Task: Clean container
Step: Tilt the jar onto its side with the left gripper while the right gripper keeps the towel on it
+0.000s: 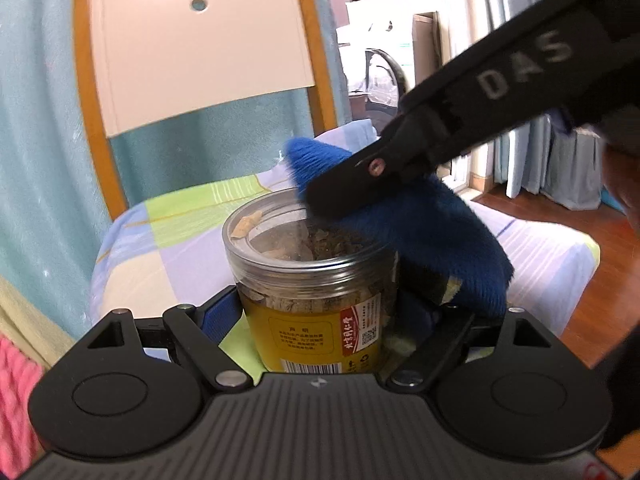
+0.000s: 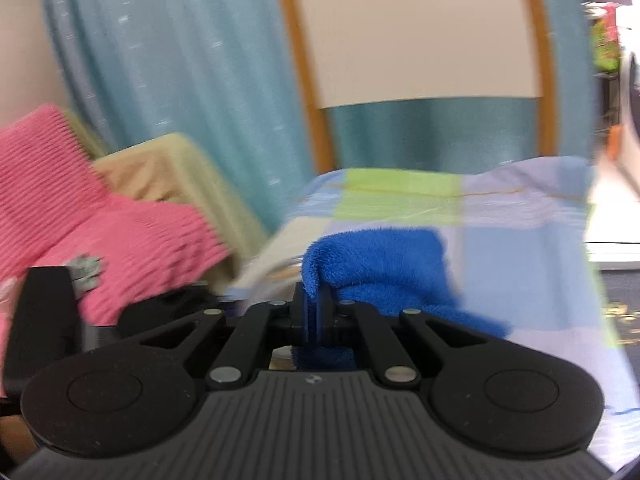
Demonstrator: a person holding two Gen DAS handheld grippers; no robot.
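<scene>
So the clear plastic jar with the yellow label sits upright between the fingers of the left gripper, which look clamped on its sides, just above a bed with a pastel checked sheet. No lid on it. The right gripper has its fingers pinched together on a fluffy blue cloth, and in the left wrist view that cloth is right at the jar's rim — touching the far edge, draping down the right side.

Progress-wise I'd say early to middle. There are brownish flaky bits stuck inside the wall and on the bottom, plus a scrap on the rim, so the inside isn't clean yet. Wiping the mouth seems underway — the interior is still left.
</scene>
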